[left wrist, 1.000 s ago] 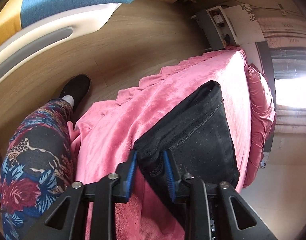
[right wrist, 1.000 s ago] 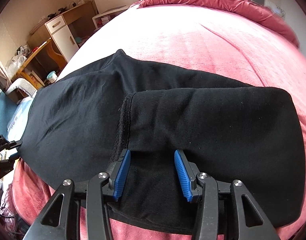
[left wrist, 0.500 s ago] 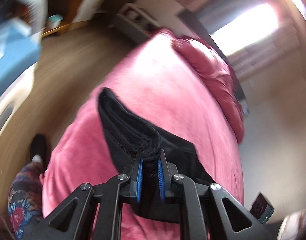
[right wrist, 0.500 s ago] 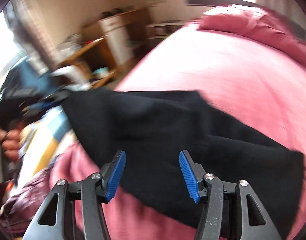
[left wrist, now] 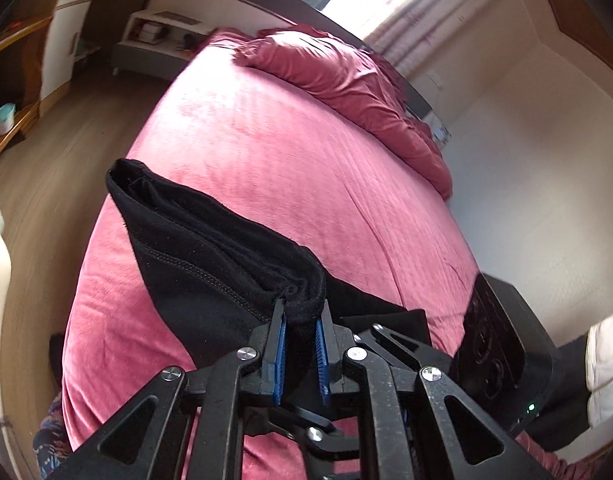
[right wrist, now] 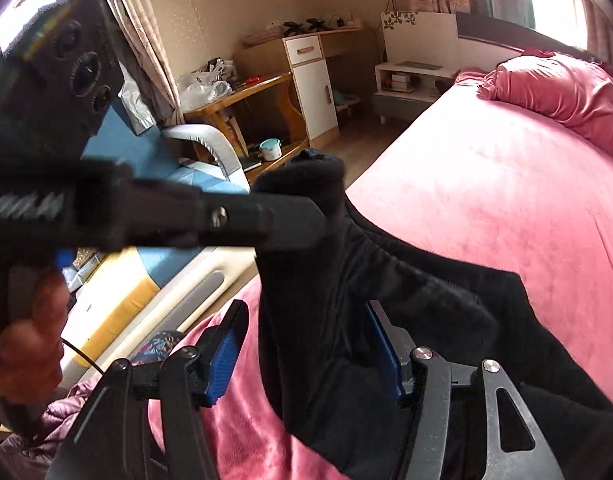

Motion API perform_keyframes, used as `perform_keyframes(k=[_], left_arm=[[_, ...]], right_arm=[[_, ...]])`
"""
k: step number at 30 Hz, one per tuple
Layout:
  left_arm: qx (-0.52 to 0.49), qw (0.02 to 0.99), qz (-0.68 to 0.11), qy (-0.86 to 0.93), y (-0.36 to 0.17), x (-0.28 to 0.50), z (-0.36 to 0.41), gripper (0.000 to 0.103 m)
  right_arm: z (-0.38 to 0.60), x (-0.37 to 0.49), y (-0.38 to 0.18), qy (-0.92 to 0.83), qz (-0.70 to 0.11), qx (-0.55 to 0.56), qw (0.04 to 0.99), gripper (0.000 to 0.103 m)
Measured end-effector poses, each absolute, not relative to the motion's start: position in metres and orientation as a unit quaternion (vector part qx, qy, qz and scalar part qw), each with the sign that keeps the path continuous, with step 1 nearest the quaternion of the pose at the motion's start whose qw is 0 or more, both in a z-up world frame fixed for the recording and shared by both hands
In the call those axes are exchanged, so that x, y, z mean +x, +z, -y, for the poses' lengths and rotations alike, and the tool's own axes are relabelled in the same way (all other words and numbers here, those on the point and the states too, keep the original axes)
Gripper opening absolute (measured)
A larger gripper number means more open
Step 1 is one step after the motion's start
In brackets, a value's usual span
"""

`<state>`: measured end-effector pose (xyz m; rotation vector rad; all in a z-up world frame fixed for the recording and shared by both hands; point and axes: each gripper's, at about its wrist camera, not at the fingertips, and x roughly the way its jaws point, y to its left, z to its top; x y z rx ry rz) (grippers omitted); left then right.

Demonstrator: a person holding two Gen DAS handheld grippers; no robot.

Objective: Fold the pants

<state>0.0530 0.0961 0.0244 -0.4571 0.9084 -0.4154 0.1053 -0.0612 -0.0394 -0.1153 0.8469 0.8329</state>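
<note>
In the left wrist view the left gripper (left wrist: 300, 346) has its blue fingers (left wrist: 280, 354) clamped on a thick bunched fold of the black pants (left wrist: 194, 268); they have just been closing on that cloth. The pants hang lifted from the grip, and their far corner stretches out over the pink bed (left wrist: 286, 152). Beyond the pants the bed lies bare up to the rumpled duvet (left wrist: 346, 80) at its head, so there is plenty of open room that way; on the side of the pants away from the duvet the bed's edge drops to the wooden floor (left wrist: 66, 152), close enough that the cloth could slide off.

In the right wrist view the right gripper (right wrist: 306, 350) has its fingers (right wrist: 226, 354) apart with the pants' cloth hanging between them; the near pad seems to stand clear of it, and whether the far one touches I cannot tell; its jaws have just been closing a little. The left gripper reaches across from beside the pants, holding the raised corner near the cluttered desk (right wrist: 242, 92) side.

To do the step well, I judge the right gripper should close on a matching edge before the pants are carried further; then both should lay the fold towards the duvet, keeping the cloth taut and away from the bed's floor-side edge.
</note>
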Motion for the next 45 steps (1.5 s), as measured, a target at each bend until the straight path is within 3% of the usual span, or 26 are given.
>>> perform_keyframes(k=[4, 7, 10, 16, 23, 28, 33, 37, 45], left_arm=[[-0.19, 0.853, -0.434, -0.219, 0.03, 0.054, -0.079, 0.012], [-0.191, 0.854, -0.425, -0.232, 0.034, 0.055, -0.071, 0.013], [-0.235, 0.848, -0.401, -0.255, 0.038, 0.05, -0.073, 0.021], [-0.298, 0.847, -0.359, -0.255, 0.033, 0.04, -0.089, 0.022], [-0.309, 0.834, -0.413, -0.197, -0.021, 0.054, -0.085, 0.022], [-0.277, 0.823, -0.446, -0.217, -0.044, 0.058, -0.046, 0.022], [-0.219, 0.812, -0.479, -0.252, -0.06, 0.06, 0.004, 0.023], [-0.171, 0.805, -0.501, -0.269, -0.07, 0.057, 0.036, 0.022], [-0.098, 0.801, -0.52, -0.28, -0.079, 0.049, 0.068, 0.023]], right_arm=[[0.068, 0.113, -0.035, 0.377, -0.396, -0.038, 0.836, 0.02], [0.086, 0.119, -0.036, 0.357, -0.409, -0.013, 0.84, 0.013], [0.112, 0.125, -0.039, 0.338, -0.427, 0.027, 0.838, 0.013], [0.18, 0.123, -0.039, 0.3, -0.436, 0.118, 0.84, 0.013], [0.244, 0.1, -0.019, 0.257, -0.409, 0.169, 0.859, 0.013], [0.297, 0.077, -0.019, 0.196, -0.4, 0.187, 0.876, 0.013], [0.351, 0.056, -0.064, 0.114, -0.445, 0.219, 0.861, 0.013], [0.368, 0.044, -0.1, 0.083, -0.478, 0.237, 0.842, 0.013], [0.385, 0.044, -0.112, 0.081, -0.484, 0.282, 0.824, 0.014]])
